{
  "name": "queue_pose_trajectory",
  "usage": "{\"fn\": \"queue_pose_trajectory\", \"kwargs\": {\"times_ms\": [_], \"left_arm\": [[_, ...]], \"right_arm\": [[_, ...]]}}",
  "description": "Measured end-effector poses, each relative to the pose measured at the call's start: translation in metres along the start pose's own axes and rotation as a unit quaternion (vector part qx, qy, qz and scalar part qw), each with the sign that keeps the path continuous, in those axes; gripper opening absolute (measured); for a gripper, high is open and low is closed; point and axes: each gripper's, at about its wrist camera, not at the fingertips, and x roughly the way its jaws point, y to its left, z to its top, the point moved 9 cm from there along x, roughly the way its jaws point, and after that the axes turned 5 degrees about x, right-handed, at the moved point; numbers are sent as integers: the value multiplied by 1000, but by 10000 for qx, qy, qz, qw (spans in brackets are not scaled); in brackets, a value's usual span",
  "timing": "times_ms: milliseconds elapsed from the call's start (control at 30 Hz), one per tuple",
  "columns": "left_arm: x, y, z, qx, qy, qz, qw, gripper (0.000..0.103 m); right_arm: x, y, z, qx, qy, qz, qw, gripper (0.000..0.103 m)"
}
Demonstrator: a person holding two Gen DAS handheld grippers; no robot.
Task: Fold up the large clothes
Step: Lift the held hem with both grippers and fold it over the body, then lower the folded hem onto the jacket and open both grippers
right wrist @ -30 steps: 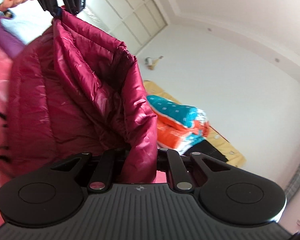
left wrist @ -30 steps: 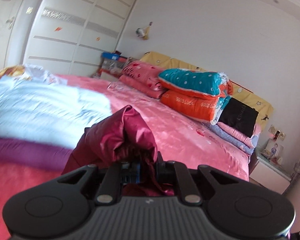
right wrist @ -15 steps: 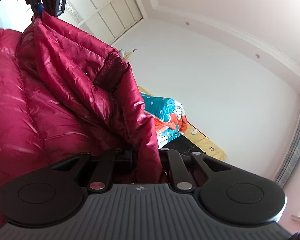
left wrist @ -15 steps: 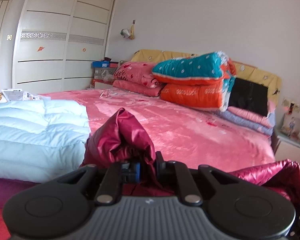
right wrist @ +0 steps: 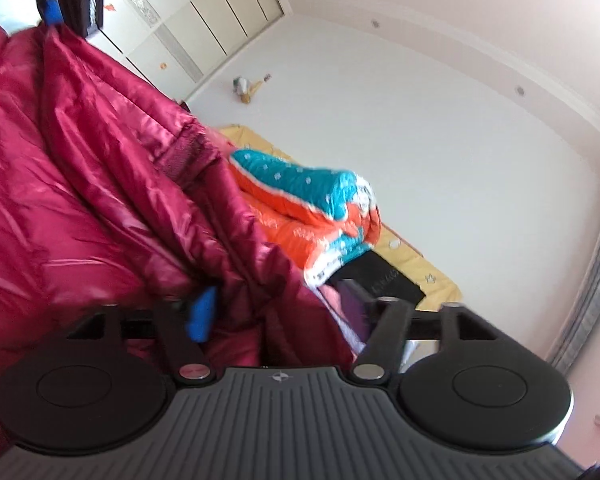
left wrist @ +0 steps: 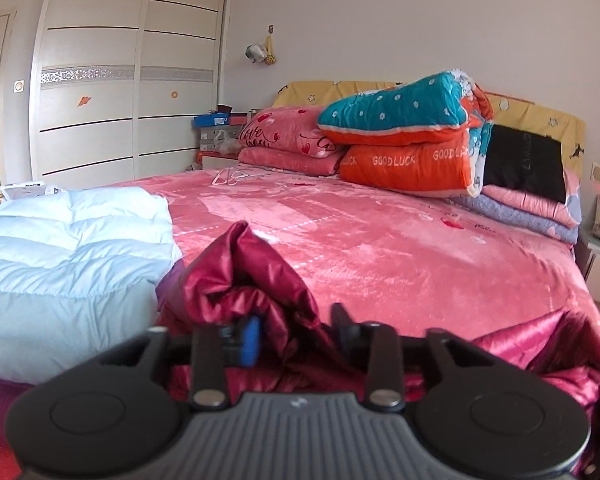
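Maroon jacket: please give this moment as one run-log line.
left gripper: open | right gripper: open | maroon jacket: between both jaws | pink bed

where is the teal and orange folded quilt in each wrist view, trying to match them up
Left wrist: the teal and orange quilt sits upper right of centre, stacked at the head of the bed against the yellow headboard.
Right wrist: the same quilt is at centre, tilted, just right of the maroon down jacket.
Shared landmark: the black folded item beside the quilt.
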Motion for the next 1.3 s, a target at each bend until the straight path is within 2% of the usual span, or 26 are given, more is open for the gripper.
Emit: {"fn": "queue_pose_trajectory", "kwargs": {"times_ms": [33, 133, 167, 200, 300, 400, 500, 567, 667, 800, 867, 967, 1033, 1067, 1133, 1200, 1300], "left_arm": [[-3, 2, 2, -7, -19, -33, 10000, 49], [-18, 6, 8, 82, -105, -73, 9999, 66], [-25, 9, 11, 142, -181, -22, 9997, 76], [-30, 11, 14, 230, -266, 41, 9994, 81], [-44, 26, 20, 490, -403, 248, 9977, 82], [-51, 45, 11, 392, -248, 346, 9983, 82], [-53, 62, -14, 323, 16, 455, 9984, 81], [-53, 74, -35, 125, 266, 463, 9985, 81], [-52, 94, -66, -357, 571, 427, 9968, 80], [-45, 117, -91, -1100, 832, 285, 9900, 80], [-38, 122, -101, -1439, 1037, 139, 9841, 81], [-26, 123, -108, -1715, 1144, 87, 9785, 86], [-19, 118, -110, -1844, 1203, -47, 9754, 90], [-14, 114, -111, -1937, 1282, -152, 9725, 97], [-4, 106, -121, -2167, 1478, -431, 9640, 100], [5, 100, -130, -2312, 1576, -441, 9590, 103], [12, 93, -135, -2467, 1593, -449, 9548, 100]], "right_arm": [[-2, -4, 3, 18, 14, -83, 10000, 103], [12, -12, 3, 33, 106, -246, 9996, 103], [21, -9, 2, -1, 163, -288, 9995, 103], [22, -10, 1, -15, 224, -321, 9992, 103], [30, -6, 5, -17, 471, -349, 9983, 103], [53, -14, 9, -53, 638, -337, 9974, 103], [53, -24, 5, 297, 840, -137, 9959, 103], [63, -35, 6, 662, 963, -42, 9931, 103], [53, -50, 4, 1203, 1114, 65, 9864, 103], [60, -64, -6, 1841, 1279, 166, 9744, 103], [60, -63, -16, 2191, 1397, 348, 9650, 103], [57, -59, -31, 2830, 1693, 614, 9421, 103], [63, -62, -37, 3219, 1806, 734, 9265, 103], [57, -61, -38, 3308, 1842, 737, 9226, 103], [59, -57, -41, 3199, 1900, 685, 9257, 103], [32, -46, -37, 3011, 1880, 619, 9328, 103], [13, -42, -30, 2795, 1769, 622, 9417, 103]]}}
